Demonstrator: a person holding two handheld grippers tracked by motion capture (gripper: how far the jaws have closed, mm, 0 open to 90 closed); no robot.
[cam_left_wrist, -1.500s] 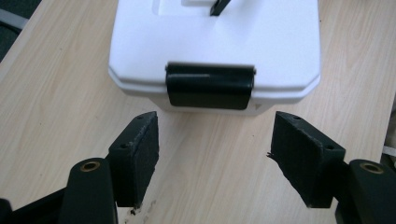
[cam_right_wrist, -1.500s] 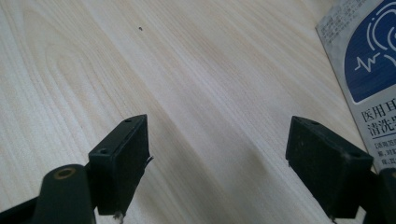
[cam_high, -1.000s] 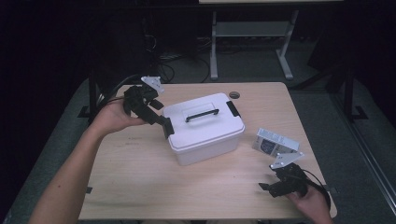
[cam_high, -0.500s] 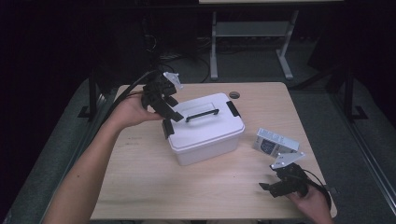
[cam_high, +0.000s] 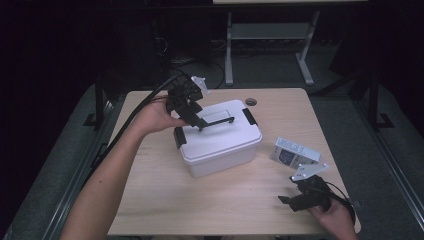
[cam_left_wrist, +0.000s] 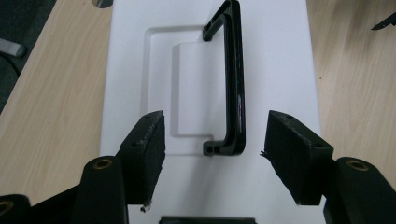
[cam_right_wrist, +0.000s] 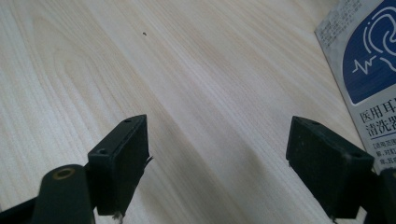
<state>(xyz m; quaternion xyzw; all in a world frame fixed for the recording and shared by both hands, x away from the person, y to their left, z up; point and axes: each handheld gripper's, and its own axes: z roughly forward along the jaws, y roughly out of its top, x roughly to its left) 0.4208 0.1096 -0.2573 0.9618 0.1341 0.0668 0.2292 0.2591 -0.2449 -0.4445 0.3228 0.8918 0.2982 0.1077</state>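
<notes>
Left tongs (cam_left_wrist: 212, 154) poised over the white storage box (cam_high: 220, 145), which sits mid-worktop (cam_high: 165, 200). Jaws spread wide and nothing clamped; the near end of the black carry handle (cam_left_wrist: 232, 79) lies between them, pads (cam_left_wrist: 149, 140) clear of it on both sides. The handle is raised off its recess in the lid. Black latches (cam_high: 179, 137) at both short ends of the box.

Right tongs (cam_right_wrist: 217, 154) rest low near the worktop's front right corner, released and empty, with the small blue-and-white carton (cam_high: 295, 152) just beside them.

Plan, as I judge it: centre the bar between the pads before closing (it sits nearer one jaw now), come down square, grip near mid-span rather than the end post so the box will not tip. Keep right tongs parked.
</notes>
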